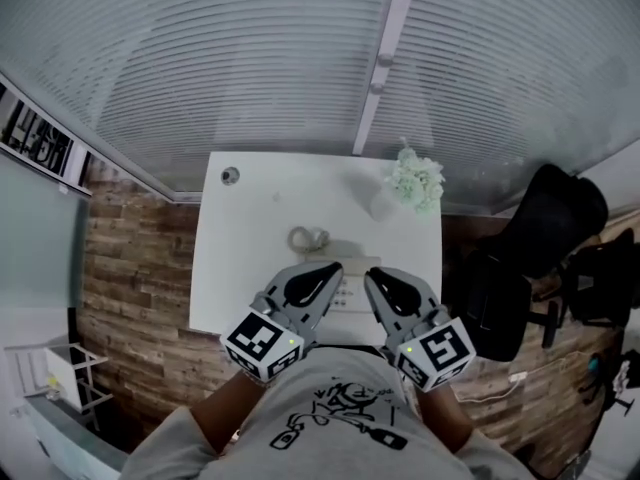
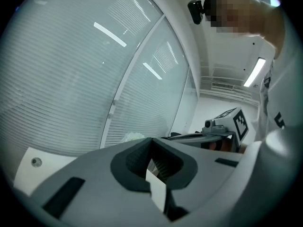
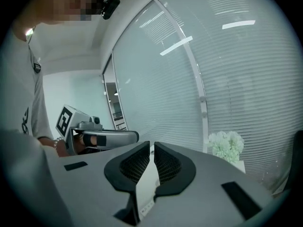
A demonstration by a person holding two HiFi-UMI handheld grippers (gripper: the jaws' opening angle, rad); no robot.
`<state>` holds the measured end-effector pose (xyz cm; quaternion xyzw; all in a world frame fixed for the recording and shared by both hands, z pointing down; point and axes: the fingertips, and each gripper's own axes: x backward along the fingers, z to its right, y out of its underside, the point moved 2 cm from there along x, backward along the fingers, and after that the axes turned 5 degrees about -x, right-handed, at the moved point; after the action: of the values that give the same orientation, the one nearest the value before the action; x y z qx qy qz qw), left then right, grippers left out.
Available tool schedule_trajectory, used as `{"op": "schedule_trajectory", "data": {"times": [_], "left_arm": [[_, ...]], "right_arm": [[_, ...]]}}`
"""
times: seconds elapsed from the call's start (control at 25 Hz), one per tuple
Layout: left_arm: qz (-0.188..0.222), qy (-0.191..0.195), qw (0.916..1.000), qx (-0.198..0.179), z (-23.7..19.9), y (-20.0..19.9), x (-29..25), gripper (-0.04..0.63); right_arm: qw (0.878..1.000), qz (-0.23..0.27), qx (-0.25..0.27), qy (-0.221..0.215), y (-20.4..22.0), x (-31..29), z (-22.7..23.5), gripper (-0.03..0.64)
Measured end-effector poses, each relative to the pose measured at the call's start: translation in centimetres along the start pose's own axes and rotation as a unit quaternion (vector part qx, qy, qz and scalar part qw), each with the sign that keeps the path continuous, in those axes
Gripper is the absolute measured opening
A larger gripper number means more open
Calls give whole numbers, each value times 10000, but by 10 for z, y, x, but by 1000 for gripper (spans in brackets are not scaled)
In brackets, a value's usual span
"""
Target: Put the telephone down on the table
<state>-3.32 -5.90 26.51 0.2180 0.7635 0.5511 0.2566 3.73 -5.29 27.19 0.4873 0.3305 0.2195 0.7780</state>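
The telephone [image 1: 352, 288], a pale desk set with a coiled cord [image 1: 309, 238], lies on the white table [image 1: 245, 258]; both grippers held above it hide most of it. My left gripper [image 1: 333, 269] hangs over its left side, jaws shut with nothing between them. My right gripper [image 1: 373, 278] hangs over its right side, pads together and nothing held. In the left gripper view the left gripper [image 2: 151, 159] points almost level at the window blinds, with the right gripper [image 2: 223, 126] beside it. The right gripper view shows the right gripper [image 3: 152, 151] and the left gripper [image 3: 97, 137].
A vase of white flowers [image 1: 414, 181] stands at the table's far right corner. A small round fitting [image 1: 230, 176] sits at the far left corner. Blinds cover the window behind the table. A black office chair [image 1: 545, 253] stands to the right, on the wooden floor.
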Motion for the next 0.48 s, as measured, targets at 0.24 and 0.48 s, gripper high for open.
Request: {"op": "schedule_trajectory", "data": {"times": [0.24,0.48], "left_arm": [[349,142,9992,-116,23,-38,9,2],[483,223,9982,-285,34,-49,19,2]], "right_arm": [[9993,313,206,-95,-27,10,-16,48],[9974,549,412,-213,-50,21,-35,41]]}}
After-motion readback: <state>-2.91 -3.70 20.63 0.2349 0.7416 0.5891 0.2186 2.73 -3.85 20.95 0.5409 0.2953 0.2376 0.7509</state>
